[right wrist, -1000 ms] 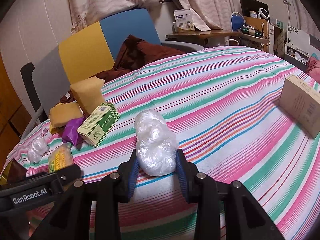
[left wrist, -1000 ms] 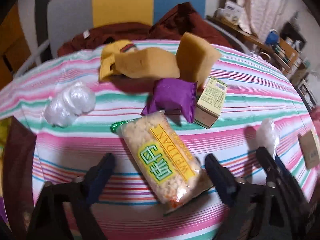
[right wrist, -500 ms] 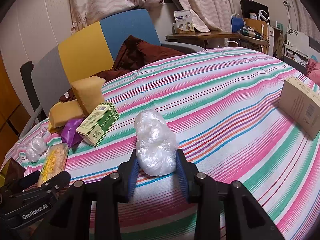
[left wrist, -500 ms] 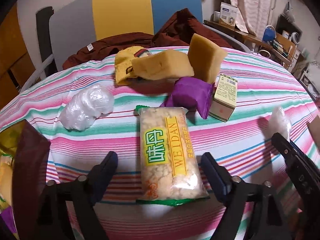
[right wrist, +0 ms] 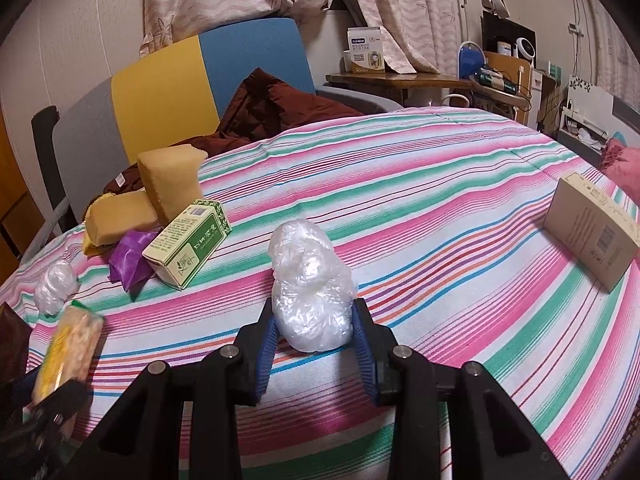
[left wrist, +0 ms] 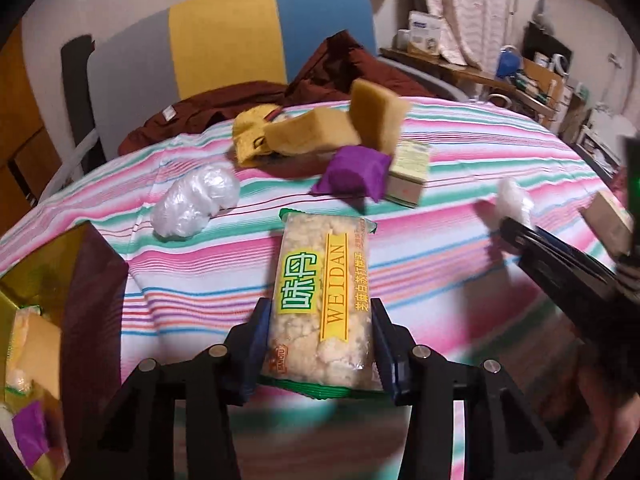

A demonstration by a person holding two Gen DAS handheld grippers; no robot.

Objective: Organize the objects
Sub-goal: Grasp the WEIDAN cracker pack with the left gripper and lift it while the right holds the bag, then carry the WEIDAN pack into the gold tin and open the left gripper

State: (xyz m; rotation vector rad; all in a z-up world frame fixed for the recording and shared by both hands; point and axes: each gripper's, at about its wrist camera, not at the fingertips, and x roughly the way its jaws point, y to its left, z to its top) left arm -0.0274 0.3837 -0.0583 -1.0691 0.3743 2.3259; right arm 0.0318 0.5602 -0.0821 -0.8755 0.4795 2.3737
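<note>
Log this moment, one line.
left gripper: jaws just closed on snack pack | right gripper: shut on plastic wad | both on striped cloth

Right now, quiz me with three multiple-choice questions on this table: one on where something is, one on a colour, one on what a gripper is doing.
1. The green box leans on: A a purple packet; B the curtain; C the tan box.
2. The snack bag label is: A blue; B yellow-green; C black.
3. The right gripper is: A empty; B holding a plastic wad; C holding a sponge.

A: they touch. B: its print shows. B: jaws press the wad.
</note>
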